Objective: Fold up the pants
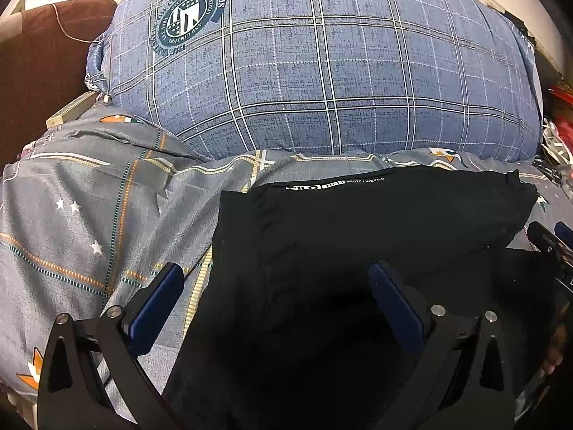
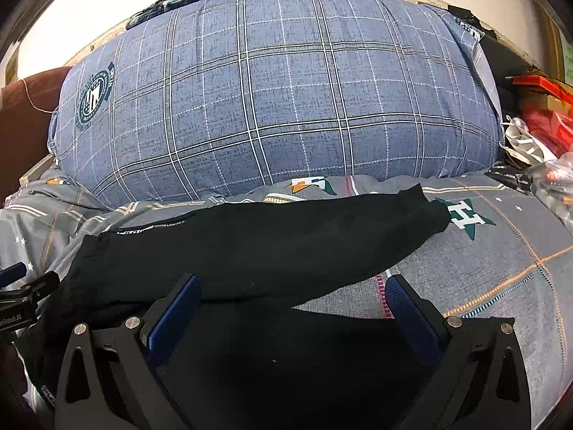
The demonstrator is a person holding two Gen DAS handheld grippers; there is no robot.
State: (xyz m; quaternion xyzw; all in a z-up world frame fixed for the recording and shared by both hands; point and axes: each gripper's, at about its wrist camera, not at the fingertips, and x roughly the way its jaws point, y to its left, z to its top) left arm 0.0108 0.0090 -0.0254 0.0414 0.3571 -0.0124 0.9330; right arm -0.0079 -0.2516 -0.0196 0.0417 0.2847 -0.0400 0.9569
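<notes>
Left hand-held gripper [image 1: 275,279]: its two blue-padded fingers [image 1: 157,308] are standing wide apart, gripping nothing; the left finger is hanging over the bedsheet, the right one over the black cloth, and whether either is touching the fabric is hard to tell from this angle.

Right hand-held gripper [image 2: 292,292]: it is gaping just as wide, with nothing between its two fingers [image 2: 408,308]; the left finger is sitting above the pants, the right one above the sheet just past the pants' edge.

Count of grippers: two, each showing in the other's view at the frame edge, the right one peeking in at the right of the left wrist view, the left one at the left of the right wrist view.

Pants [image 1: 358,229]: one pair, black, lying on the bed between and ahead of both grippers; one part is lying over another, the upper part stretching crosswise with a white printed label [image 1: 335,184] running along its far edge.

Bedsheet [image 1: 89,215]: one, grey, with orange and teal lines, small white stars and larger star motifs, carrying the pants and wrinkling at the left.

Pillow [image 2: 279,96]: one large blue plaid pillow, bulging behind the pants, bearing a round teal crest [image 2: 94,97] near its left end.

Brown cushion [image 1: 43,71]: one, sitting left of the pillow.

Clutter [image 2: 544,114]: red items piling up at the right of the bed.
</notes>
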